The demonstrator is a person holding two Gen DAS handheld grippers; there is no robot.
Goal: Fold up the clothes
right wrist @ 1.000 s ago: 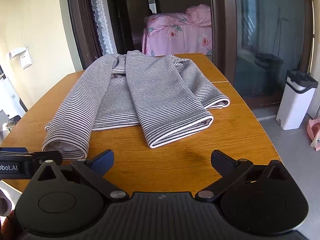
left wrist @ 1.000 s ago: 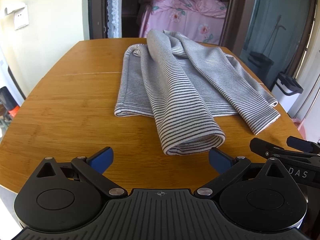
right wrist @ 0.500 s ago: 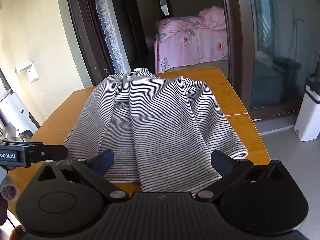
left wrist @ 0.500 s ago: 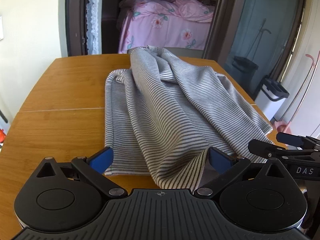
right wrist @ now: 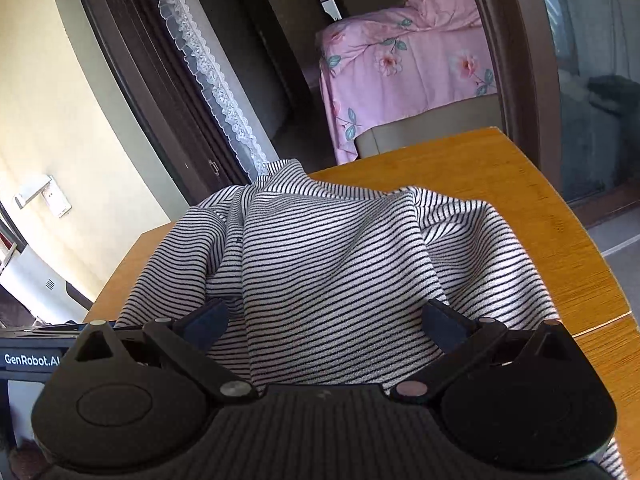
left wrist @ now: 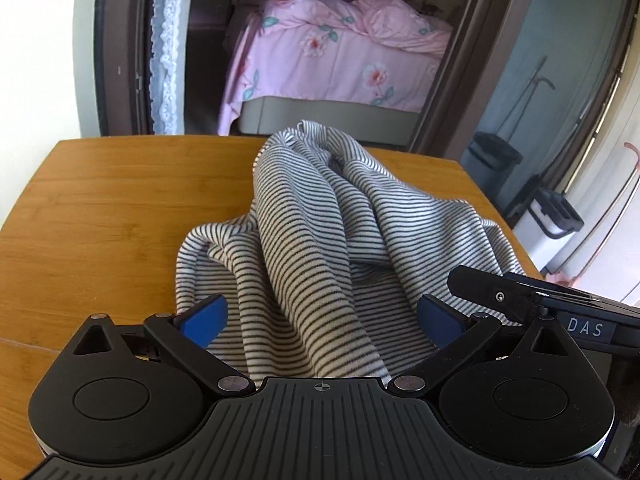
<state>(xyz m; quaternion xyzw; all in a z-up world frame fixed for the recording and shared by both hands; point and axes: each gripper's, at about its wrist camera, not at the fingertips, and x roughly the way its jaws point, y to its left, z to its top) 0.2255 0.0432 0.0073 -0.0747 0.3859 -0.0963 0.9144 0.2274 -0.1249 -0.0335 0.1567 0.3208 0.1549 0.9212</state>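
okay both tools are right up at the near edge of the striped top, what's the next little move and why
Probably close both tools. The left tool and the right tool are wide open, and the striped top runs between the fingers of each, bunched on the wooden table. Neither has pinched it yet, so gripping comes before any lift or fold.

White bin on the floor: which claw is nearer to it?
Right. The right claw sits between the left claw and the white bin; both straddle the striped shirt.
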